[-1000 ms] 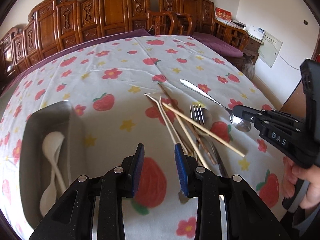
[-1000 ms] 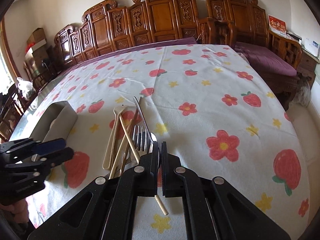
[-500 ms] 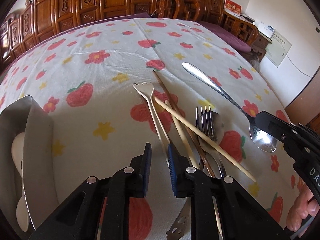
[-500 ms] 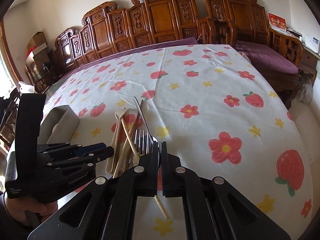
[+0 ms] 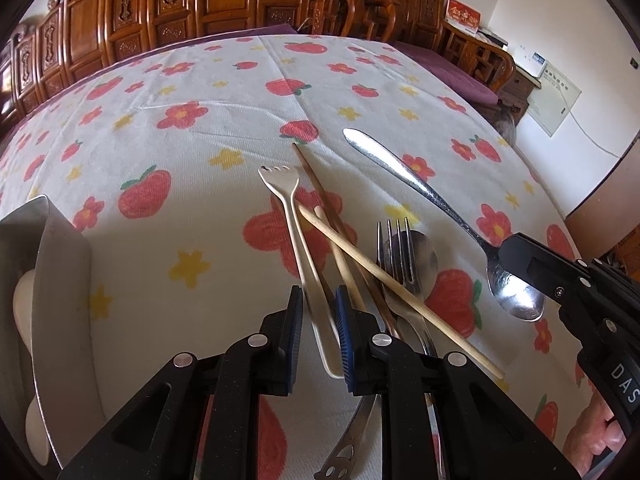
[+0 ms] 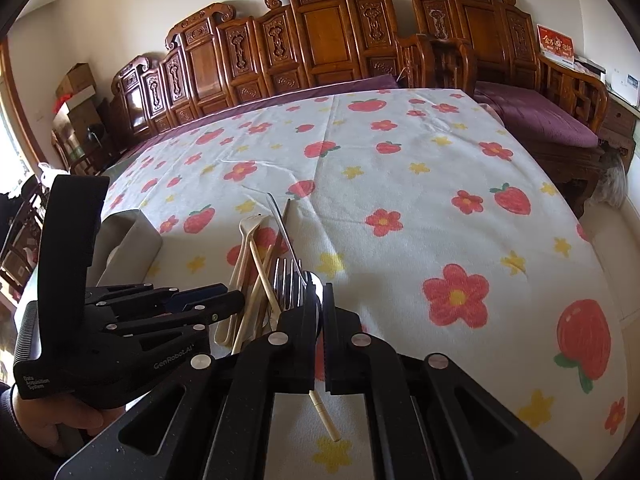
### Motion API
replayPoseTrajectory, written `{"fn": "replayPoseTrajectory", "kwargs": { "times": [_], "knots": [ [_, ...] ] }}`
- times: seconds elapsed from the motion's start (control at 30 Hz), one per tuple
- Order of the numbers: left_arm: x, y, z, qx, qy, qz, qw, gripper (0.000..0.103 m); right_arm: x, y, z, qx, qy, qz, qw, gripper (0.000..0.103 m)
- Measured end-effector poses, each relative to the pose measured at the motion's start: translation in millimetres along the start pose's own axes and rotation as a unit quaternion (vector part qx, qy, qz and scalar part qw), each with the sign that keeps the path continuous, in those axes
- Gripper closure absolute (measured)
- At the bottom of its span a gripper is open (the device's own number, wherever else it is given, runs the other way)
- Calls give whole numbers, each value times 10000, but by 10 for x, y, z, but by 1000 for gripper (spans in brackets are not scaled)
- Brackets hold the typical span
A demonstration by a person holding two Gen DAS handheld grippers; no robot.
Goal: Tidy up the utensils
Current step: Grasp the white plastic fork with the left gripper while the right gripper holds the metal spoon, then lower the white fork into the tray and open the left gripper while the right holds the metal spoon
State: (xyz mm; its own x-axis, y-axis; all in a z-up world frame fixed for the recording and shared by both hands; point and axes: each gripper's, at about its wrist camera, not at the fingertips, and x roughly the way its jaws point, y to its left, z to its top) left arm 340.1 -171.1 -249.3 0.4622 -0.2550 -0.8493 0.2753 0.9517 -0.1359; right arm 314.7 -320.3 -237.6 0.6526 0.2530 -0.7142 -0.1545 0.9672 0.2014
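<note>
Left gripper: jaws just narrowed around cream plastic fork handle, lower centre; contact unclear.
Right gripper: shut, empty, over metal fork.
Steel tray: left edge.

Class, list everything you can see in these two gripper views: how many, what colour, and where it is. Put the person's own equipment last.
tablecloth: one, white with red fruit and flowers, covers the table
tray: one, steel, at the left
white spoons: two, inside the tray
cream fork: at least one, left of the pile
light chopsticks: two, crossing the pile
dark chopstick: at least one, brown, under them
metal fork: one, silver, over a short metal spoon
long metal spoon: one, silver, right of the pile
carved benches: brown, purple cushions, behind the table
left gripper: black, jaws just closing, now on the cream fork's handle
right gripper: black, shut, over the pile
</note>
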Motion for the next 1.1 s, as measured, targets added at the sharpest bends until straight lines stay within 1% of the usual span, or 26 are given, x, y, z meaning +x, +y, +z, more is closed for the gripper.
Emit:
{"fn": "replayPoseTrajectory", "kwargs": {
  "times": [0.03,0.1,0.27,0.43,0.53,0.7,0.93,1.0,1.1],
  "knots": [
    [0,4,4,-2,9,7,10000,87,1,2,-2,-3,1,1,10000,99],
    [-8,7,-3,15,4,25,10000,91,4,2,1,-1,3,6,10000,99],
    [-52,43,-42,62,9,174,9998,94,6,22,3,-22,-3,14,10000,99],
    [-99,86,-96,229,4,463,9987,94,-1,64,3,-72,-9,21,10000,99],
    [-121,129,-127,282,17,535,9982,94,1,79,2,-91,-6,23,10000,99],
    [-82,178,-121,297,128,621,9975,92,-7,92,1,-113,-14,23,9999,99],
    [-55,185,-108,325,83,631,9974,94,-7,95,2,-108,-19,27,9999,99],
    [-79,197,-121,319,53,695,9971,94,-6,100,8,-108,-13,29,9999,99],
    [-172,226,-158,302,-11,670,9973,94,-18,129,15,-127,-34,72,9999,99]
  ]
}}
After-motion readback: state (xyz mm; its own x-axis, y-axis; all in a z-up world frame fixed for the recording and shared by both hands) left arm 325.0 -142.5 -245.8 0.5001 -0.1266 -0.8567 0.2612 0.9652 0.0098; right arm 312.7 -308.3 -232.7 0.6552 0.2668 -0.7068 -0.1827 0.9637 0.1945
